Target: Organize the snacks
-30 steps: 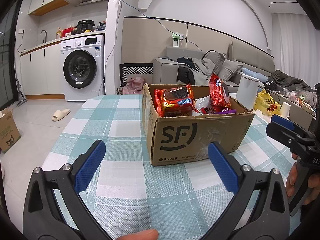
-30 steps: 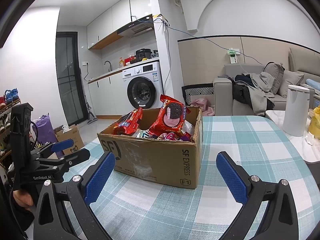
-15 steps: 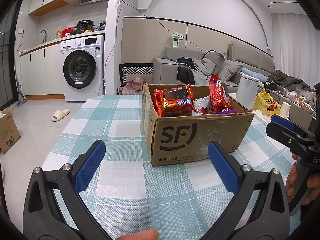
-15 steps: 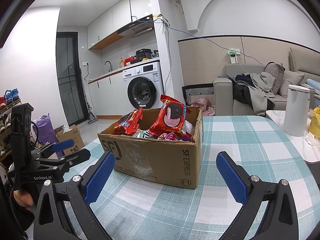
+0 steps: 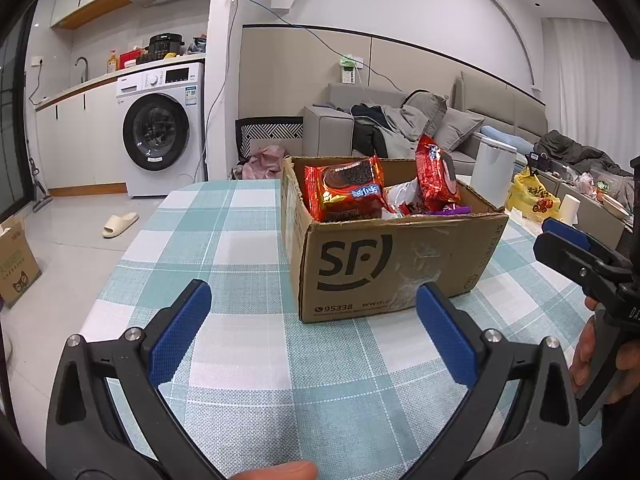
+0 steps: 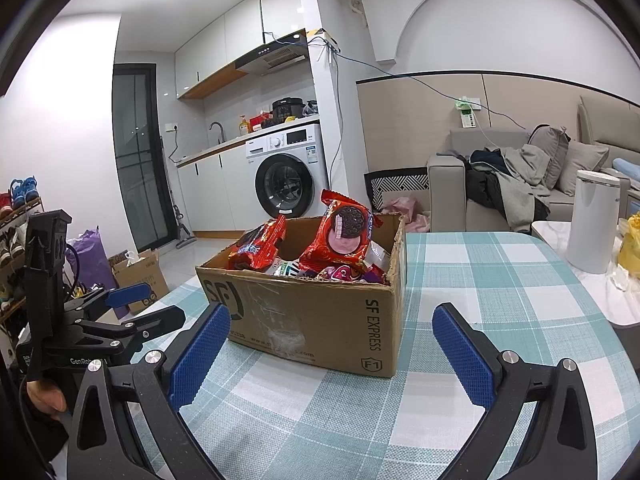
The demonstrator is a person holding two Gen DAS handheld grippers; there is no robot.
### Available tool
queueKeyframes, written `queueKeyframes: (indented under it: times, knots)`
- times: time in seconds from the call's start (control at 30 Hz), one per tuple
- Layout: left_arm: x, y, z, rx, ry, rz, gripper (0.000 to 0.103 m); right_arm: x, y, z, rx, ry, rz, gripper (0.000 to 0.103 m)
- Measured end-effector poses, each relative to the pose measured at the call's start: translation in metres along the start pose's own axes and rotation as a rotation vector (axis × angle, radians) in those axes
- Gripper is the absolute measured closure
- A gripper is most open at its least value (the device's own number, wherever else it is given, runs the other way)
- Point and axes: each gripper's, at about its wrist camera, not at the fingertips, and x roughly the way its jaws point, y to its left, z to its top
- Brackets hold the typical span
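A brown SF cardboard box (image 5: pixel 384 268) stands on the teal checked table (image 5: pixel 248 248); it also shows in the right wrist view (image 6: pixel 320 320). Red cookie packs (image 5: pixel 344 192) and other snacks stick out of it, and the same red packs (image 6: pixel 344 236) show in the right wrist view. My left gripper (image 5: pixel 312 332) is open and empty, low over the table in front of the box. My right gripper (image 6: pixel 332 352) is open and empty, in front of the box's corner. Each gripper is seen from the other: right (image 5: pixel 576 252), left (image 6: pixel 132 308).
A white canister (image 6: pixel 592 224) and a yellow bag (image 5: pixel 532 196) stand on a side table to the right. A washing machine (image 5: pixel 160 136), a sofa with clothes (image 5: pixel 400 124) and a floor box (image 5: pixel 16 260) lie beyond the table.
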Motion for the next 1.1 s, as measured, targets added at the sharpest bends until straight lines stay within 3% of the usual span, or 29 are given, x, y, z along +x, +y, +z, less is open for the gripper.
queueKeyframes:
  times: [1.1]
  knots:
    - [-0.0052,0.0002,0.0011,0.003,-0.012,0.000,0.001,0.0001,0.0007,-0.0001,-0.002,0.000,0.001,0.000]
